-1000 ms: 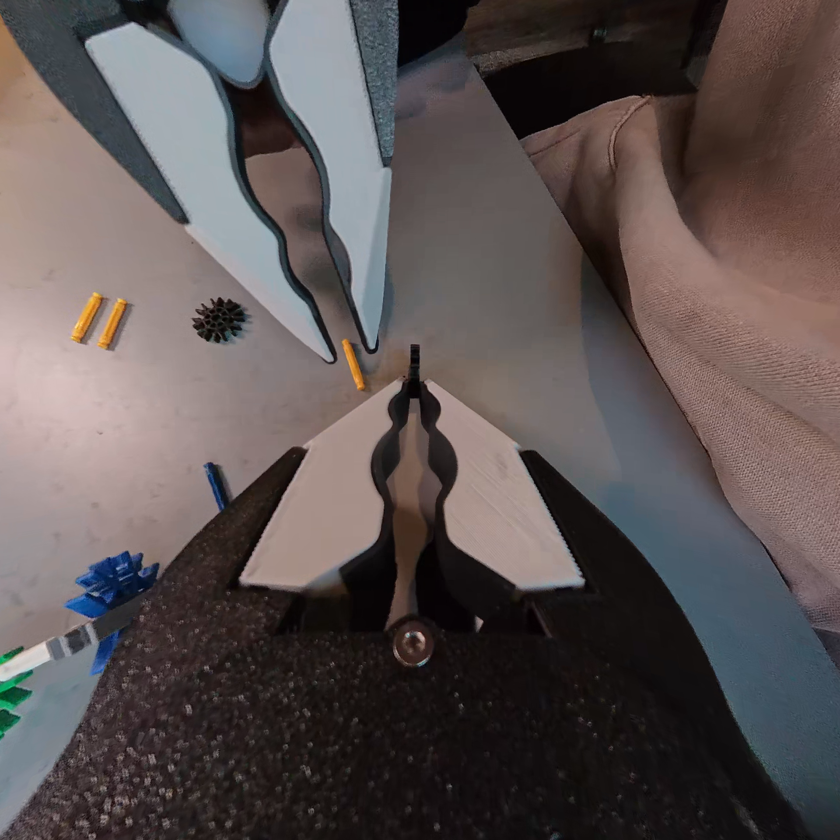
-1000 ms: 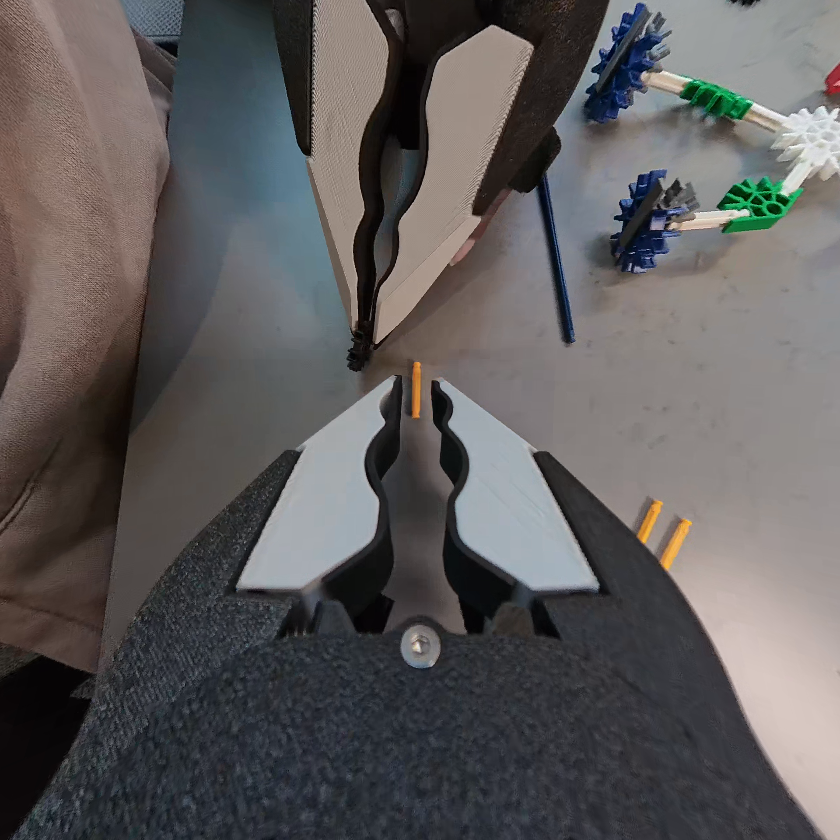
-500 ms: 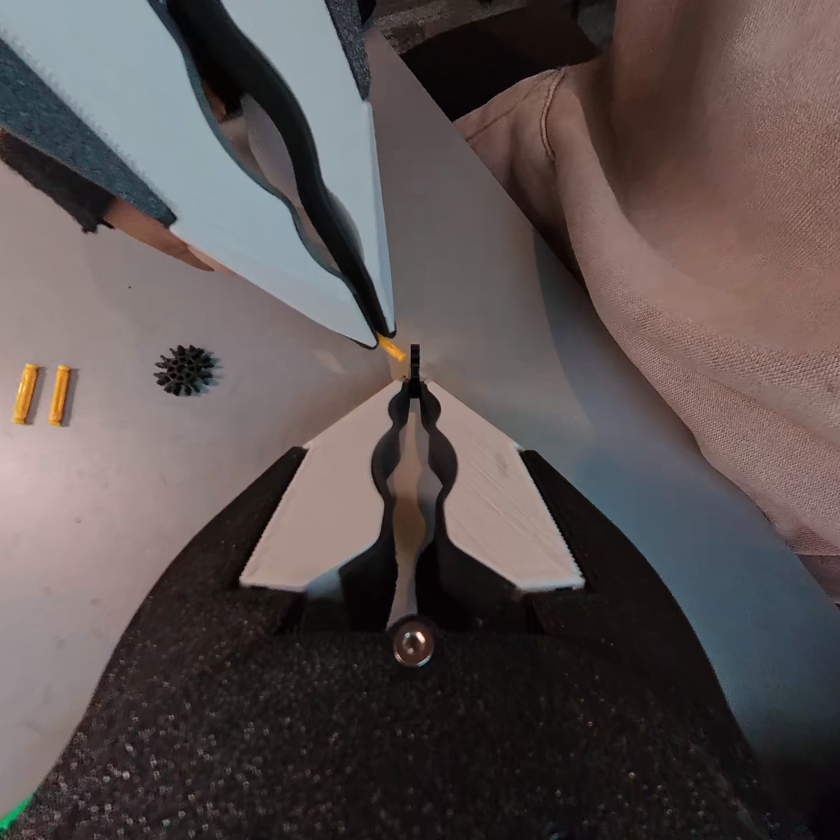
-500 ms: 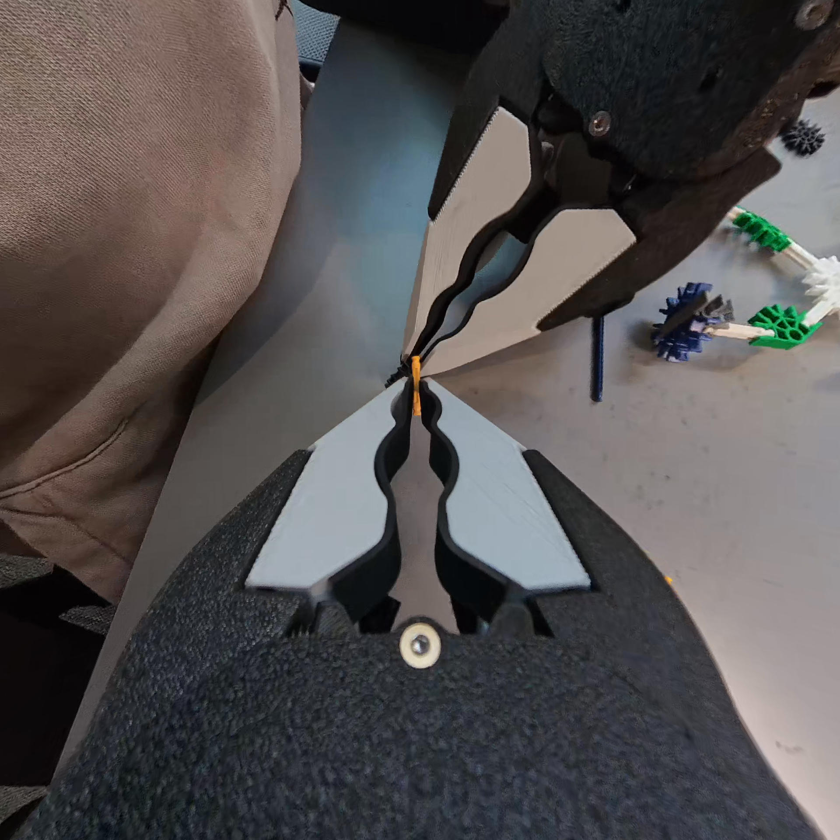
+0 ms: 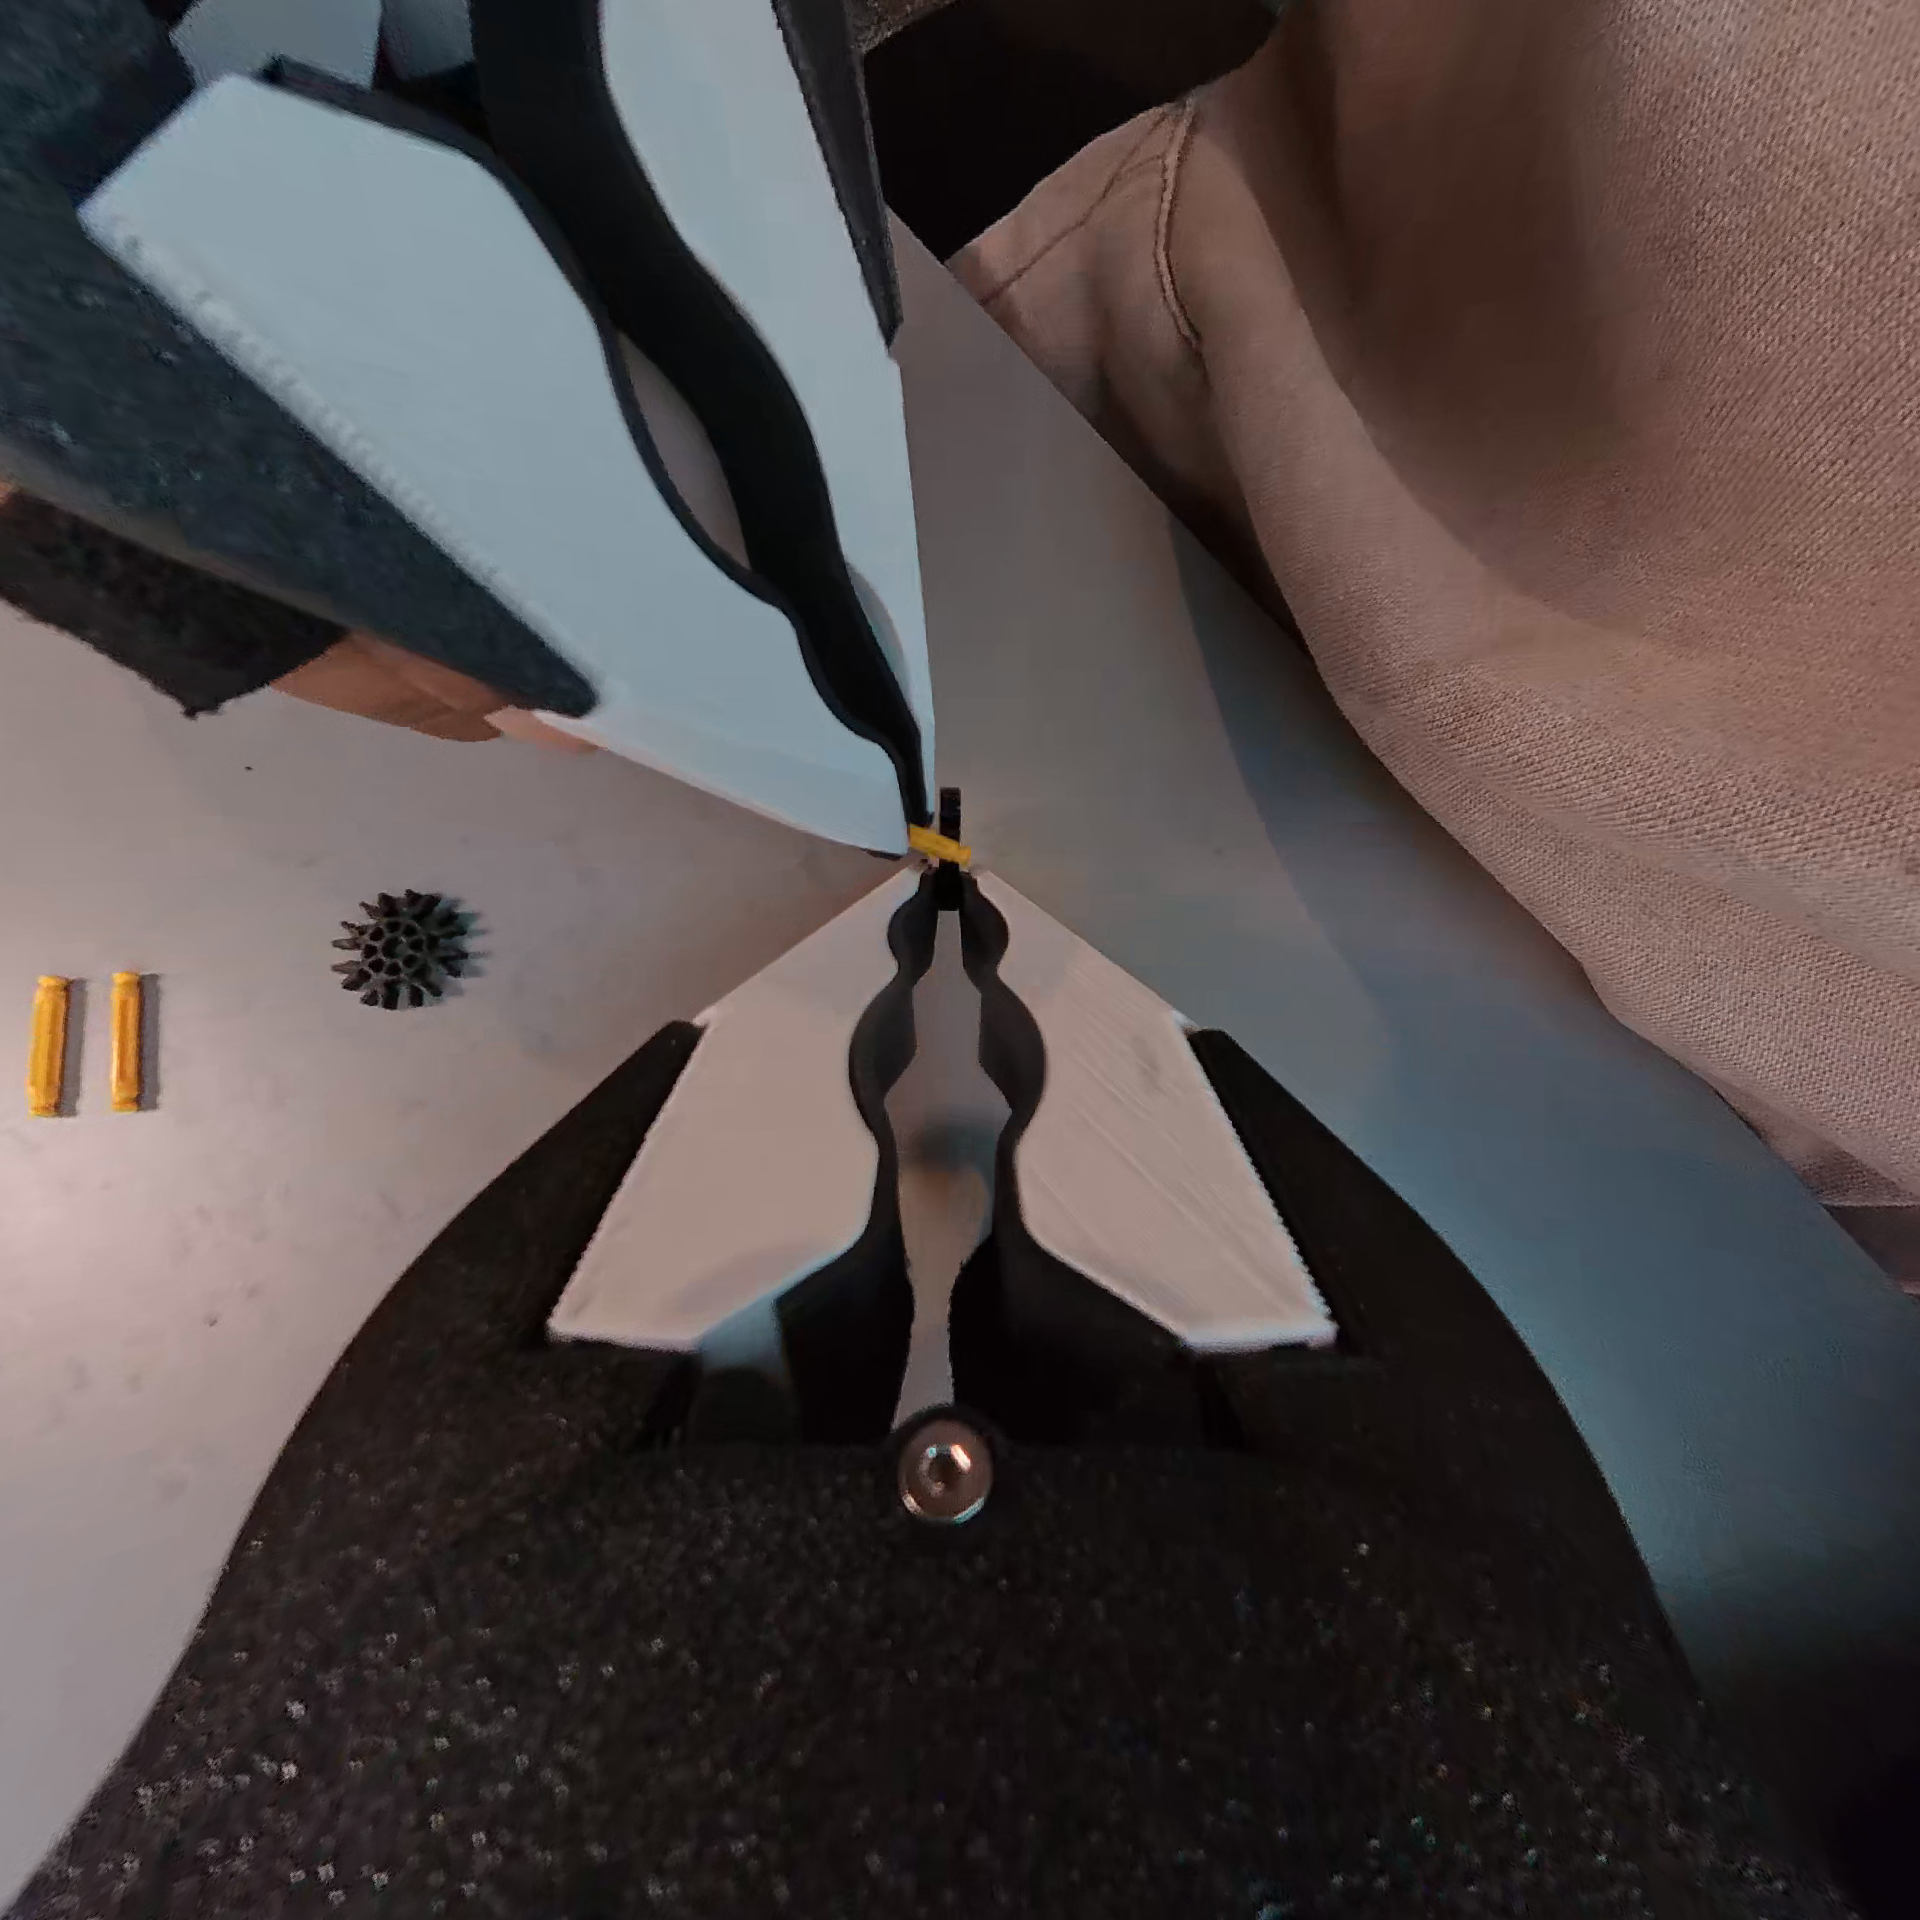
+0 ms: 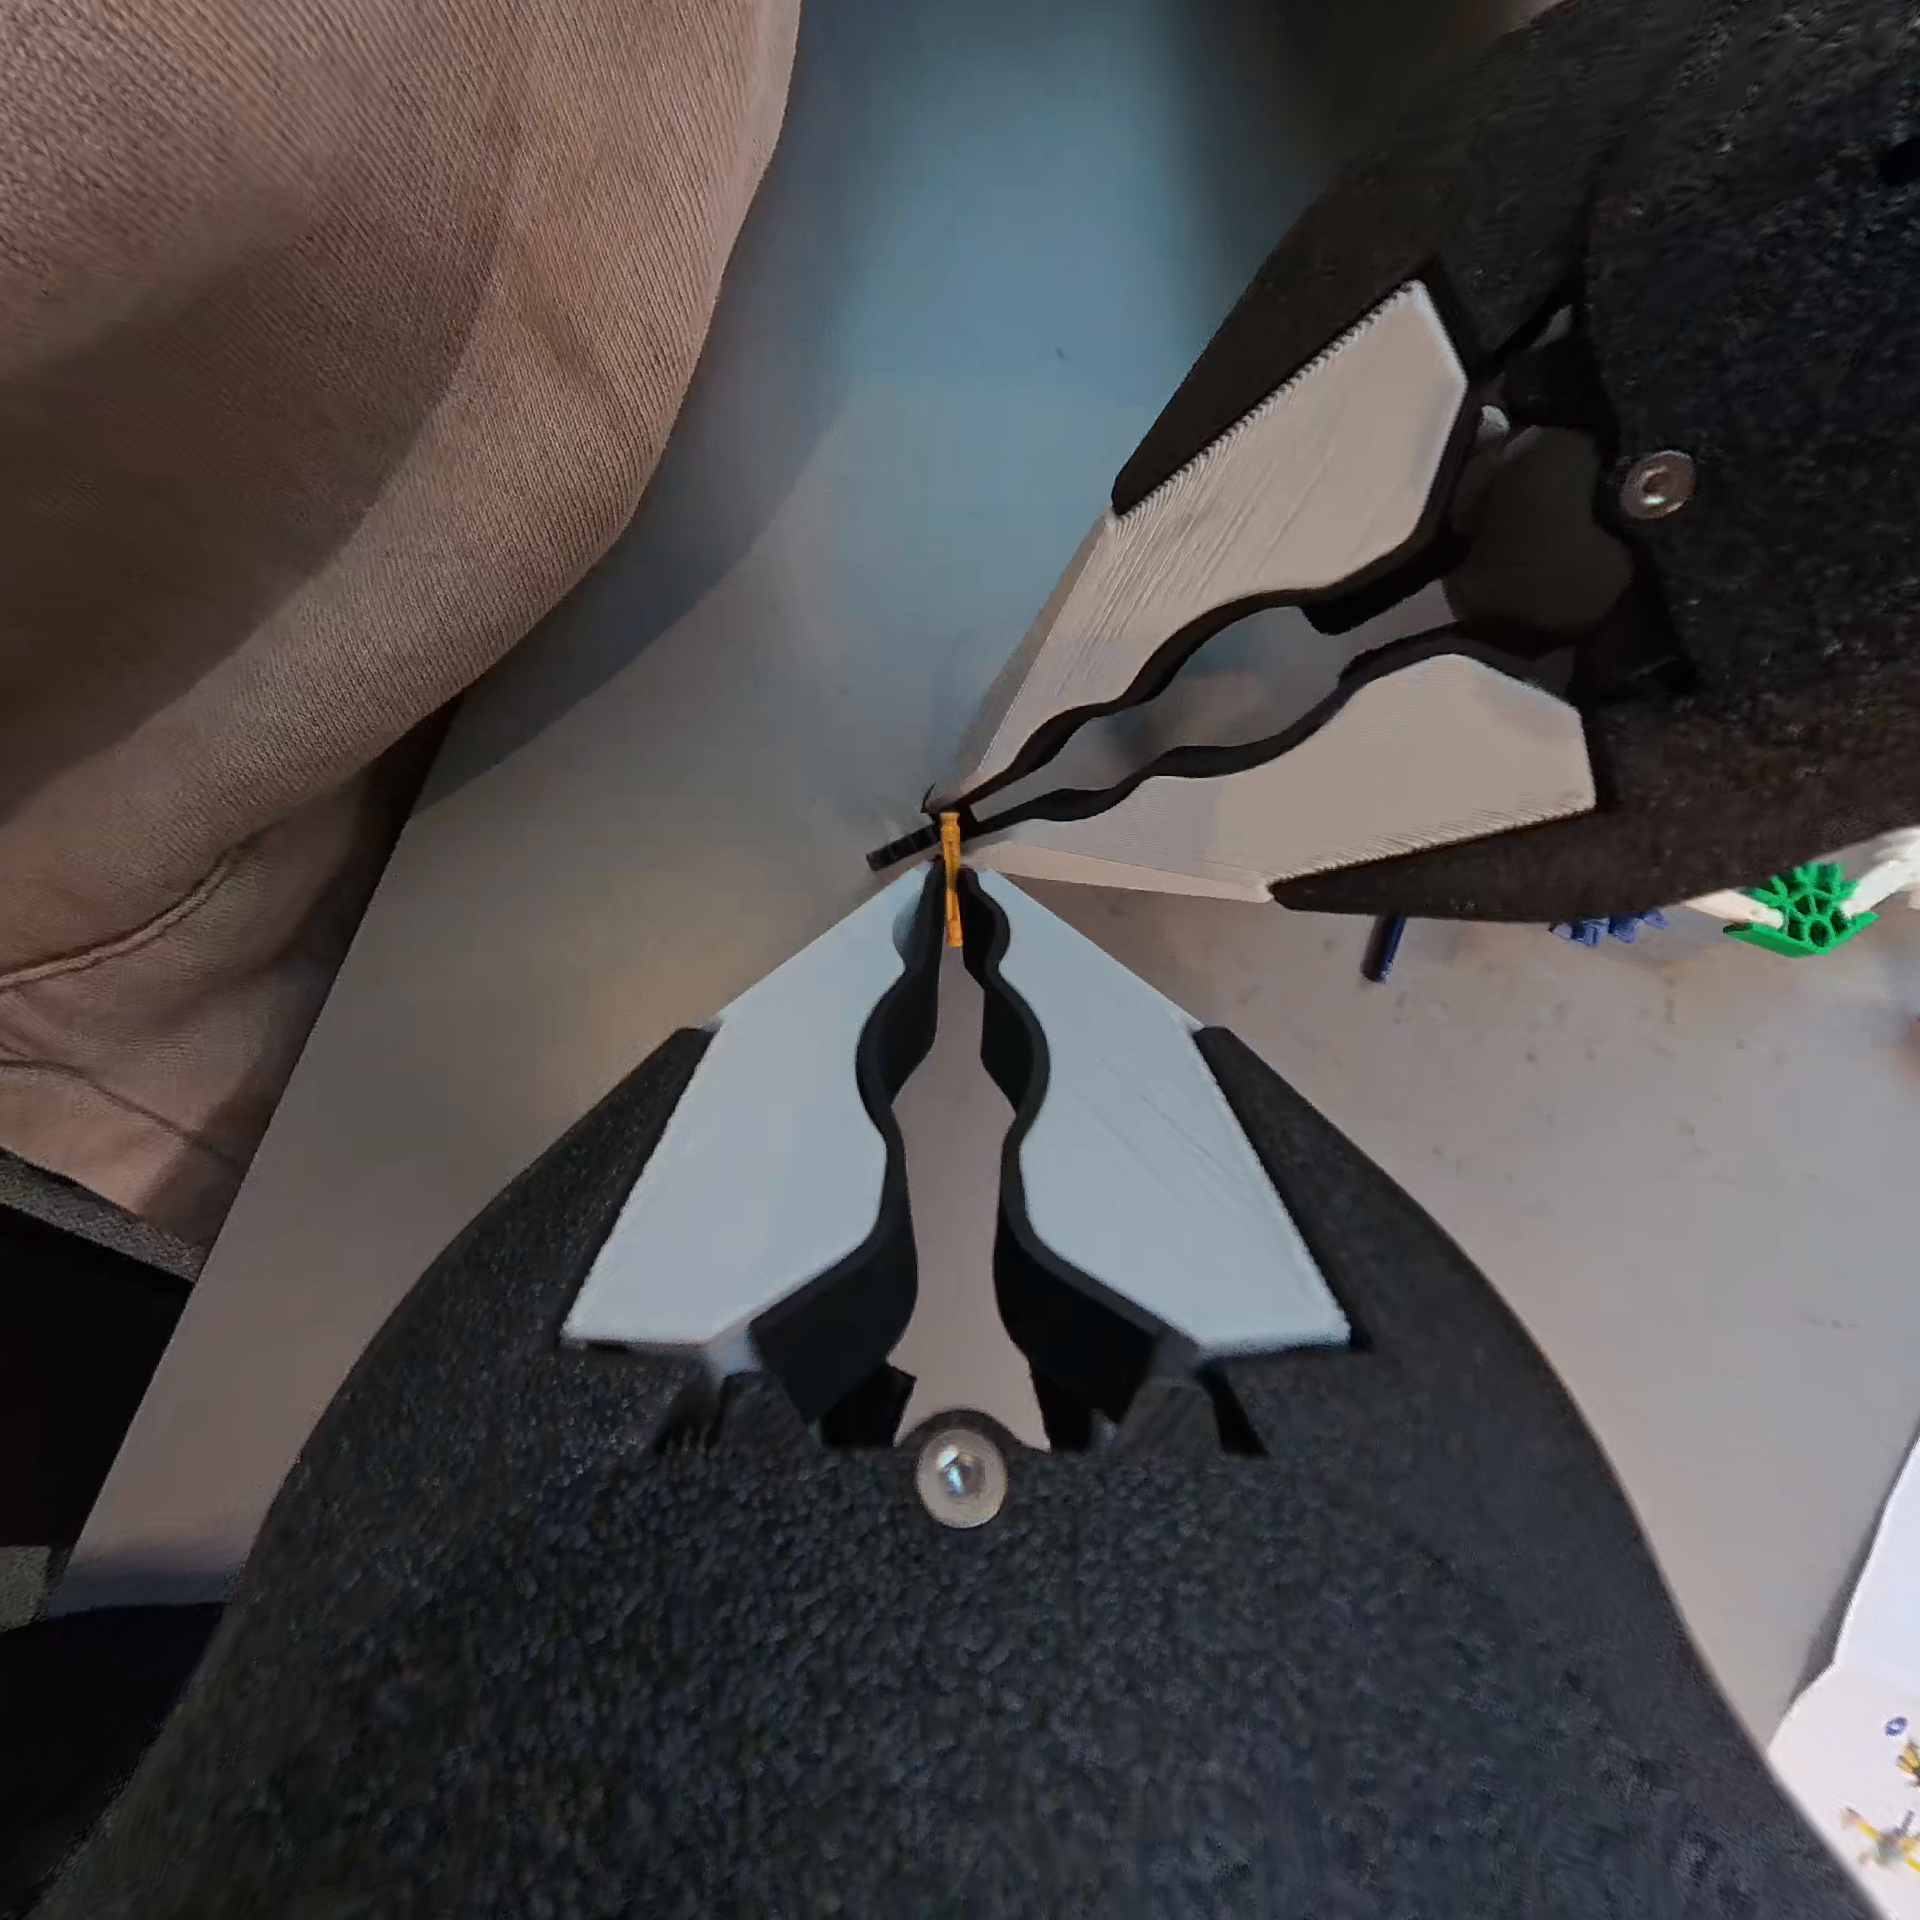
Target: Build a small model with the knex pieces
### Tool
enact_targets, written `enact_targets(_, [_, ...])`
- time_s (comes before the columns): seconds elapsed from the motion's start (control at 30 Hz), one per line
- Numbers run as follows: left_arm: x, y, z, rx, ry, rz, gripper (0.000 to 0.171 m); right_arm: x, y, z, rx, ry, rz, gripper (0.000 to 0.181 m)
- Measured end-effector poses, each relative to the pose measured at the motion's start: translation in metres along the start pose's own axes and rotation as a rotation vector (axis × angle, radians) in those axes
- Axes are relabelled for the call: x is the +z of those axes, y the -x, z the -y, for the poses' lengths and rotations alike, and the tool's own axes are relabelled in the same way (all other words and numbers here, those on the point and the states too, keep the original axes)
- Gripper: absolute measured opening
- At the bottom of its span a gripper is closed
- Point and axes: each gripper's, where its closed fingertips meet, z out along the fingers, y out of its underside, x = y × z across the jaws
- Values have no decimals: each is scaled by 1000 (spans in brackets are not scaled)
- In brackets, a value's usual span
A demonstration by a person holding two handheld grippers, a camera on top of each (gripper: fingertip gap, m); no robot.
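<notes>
My left gripper (image 5: pixel 945 883) is shut on a small black connector piece (image 5: pixel 951 808), held edge-on above the grey table (image 5: pixel 208 1299). My right gripper (image 6: pixel 948 883) is shut on a short yellow rod (image 6: pixel 950 894). The two grippers meet tip to tip. In the left wrist view the yellow rod (image 5: pixel 938 844) lies across the black piece and touches it. In the right wrist view the black piece (image 6: pixel 899 852) sticks out left of the rod's top end, held by the left gripper (image 6: pixel 961 810), which comes in from the right.
A black snowflake connector (image 5: pixel 400 948) and two yellow rods (image 5: pixel 50 1044) lie on the table to the left. A person's beige garment (image 5: pixel 1558 520) is close along the table edge. A green connector (image 6: pixel 1803 920), a blue rod (image 6: pixel 1382 945) and a printed sheet (image 6: pixel 1860 1714) lie at right. My left and right fingertips are right by each other.
The right gripper shut on the yellow rod and lifted it off the table. Both grippers then closed in until the rod's end met the black piece.
</notes>
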Motion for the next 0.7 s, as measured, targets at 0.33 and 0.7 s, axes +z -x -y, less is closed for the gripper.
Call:
enact_targets(0.33, [2,0,2,-20,-9,-37,2,1,5,2,-167,134,-72,0])
enact_targets(0.7, [3,1,5,-50,-33,-24,1,0,9,0,-280,330,-192,0])
